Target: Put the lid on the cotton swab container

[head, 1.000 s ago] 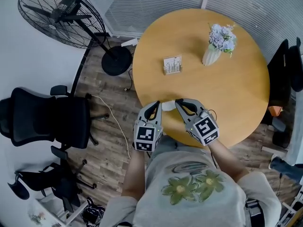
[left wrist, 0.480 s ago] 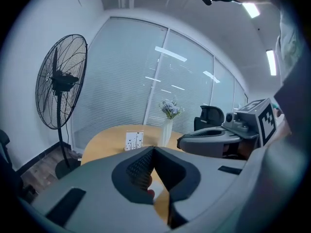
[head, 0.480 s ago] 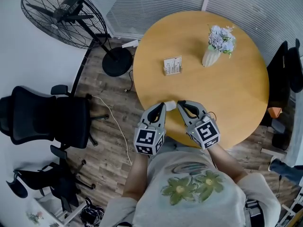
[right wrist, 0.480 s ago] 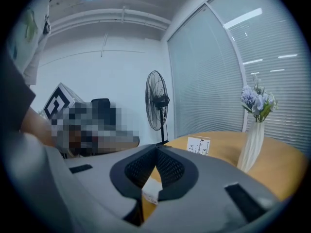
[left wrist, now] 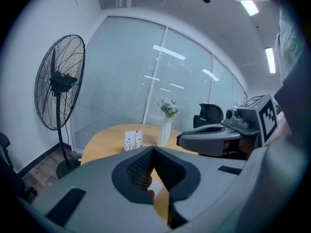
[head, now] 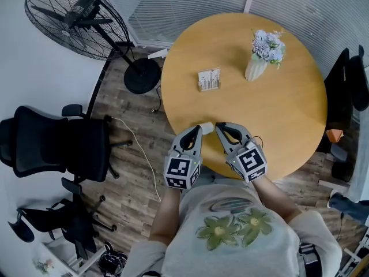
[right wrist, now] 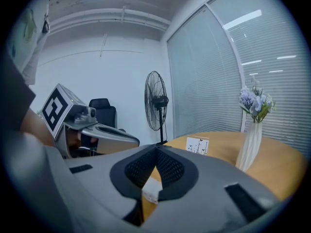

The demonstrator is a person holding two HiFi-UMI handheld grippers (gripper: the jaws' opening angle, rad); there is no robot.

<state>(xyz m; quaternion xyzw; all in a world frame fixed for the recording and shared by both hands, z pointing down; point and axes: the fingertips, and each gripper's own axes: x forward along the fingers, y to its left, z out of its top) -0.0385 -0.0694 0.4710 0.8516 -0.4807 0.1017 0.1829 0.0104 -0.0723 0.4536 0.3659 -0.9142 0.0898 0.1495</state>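
Both grippers sit at the near rim of the round wooden surface (head: 288,114), their bodies hanging out over the floor on the person's side and only their tips reaching in past the edge. The left gripper (head: 195,133) has its fingers closed tip to tip. In the left gripper view they meet in a point with nothing pinched between them. The right gripper (head: 221,127) is closed the same way and holds nothing. A small white object (head: 206,129) lies on the wood just inside the near rim, between the two tips and close to both. Each gripper view shows a pale patch of it through the hollow below the joined fingers (right wrist: 170,166). Whether it is the lid, the cotton swab container or both together cannot be told. Beyond it a broad stretch of bare wood runs to a small printed stand (head: 209,79) near the middle, and a white vase of flowers (head: 259,59) stands well apart, towards the far right. The right half of the surface is plain wood out to its rim. Off the left edge, on the plank floor, stand a pedestal fan (head: 75,16) and a black office chair (head: 52,143).
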